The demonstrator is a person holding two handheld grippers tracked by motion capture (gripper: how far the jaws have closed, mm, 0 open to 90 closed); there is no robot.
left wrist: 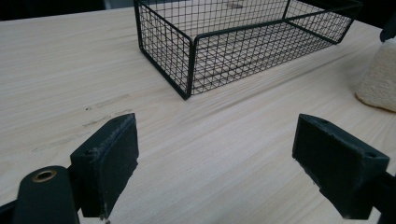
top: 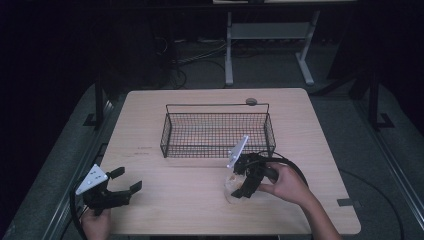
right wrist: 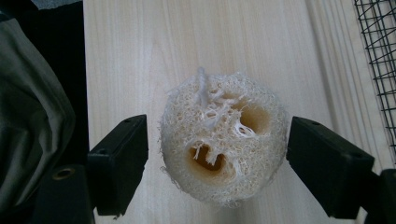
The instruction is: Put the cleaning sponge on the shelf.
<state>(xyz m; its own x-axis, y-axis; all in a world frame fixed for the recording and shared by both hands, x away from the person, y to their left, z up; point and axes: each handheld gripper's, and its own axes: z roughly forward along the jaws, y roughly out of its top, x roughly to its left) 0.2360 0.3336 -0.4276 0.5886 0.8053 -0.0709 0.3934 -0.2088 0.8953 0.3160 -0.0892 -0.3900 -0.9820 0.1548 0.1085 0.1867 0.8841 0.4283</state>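
Note:
A pale, round loofah sponge (right wrist: pixel 223 140) lies on the wooden table (top: pixel 190 200) near its front right, end-on to the right gripper view, with two brownish hollows in its face. My right gripper (right wrist: pixel 217 154) straddles it, a jaw on either side; a thin gap shows at the left pad (right wrist: pixel 122 163) and the right pad sits very close. From above, the right gripper (top: pixel 239 184) points down-left over the loofah (top: pixel 229 186). My left gripper (top: pixel 129 179) rests open at the front left with nothing between its fingers (left wrist: pixel 107 158); the loofah (left wrist: pixel 379 79) shows at that view's right edge.
A black wire basket (top: pixel 217 105) stands in the middle of the table, just behind the right gripper, and looks to hold nothing. The table's front edge and a dark cloth (right wrist: pixel 32 116) lie close to the left of the loofah in the right gripper view.

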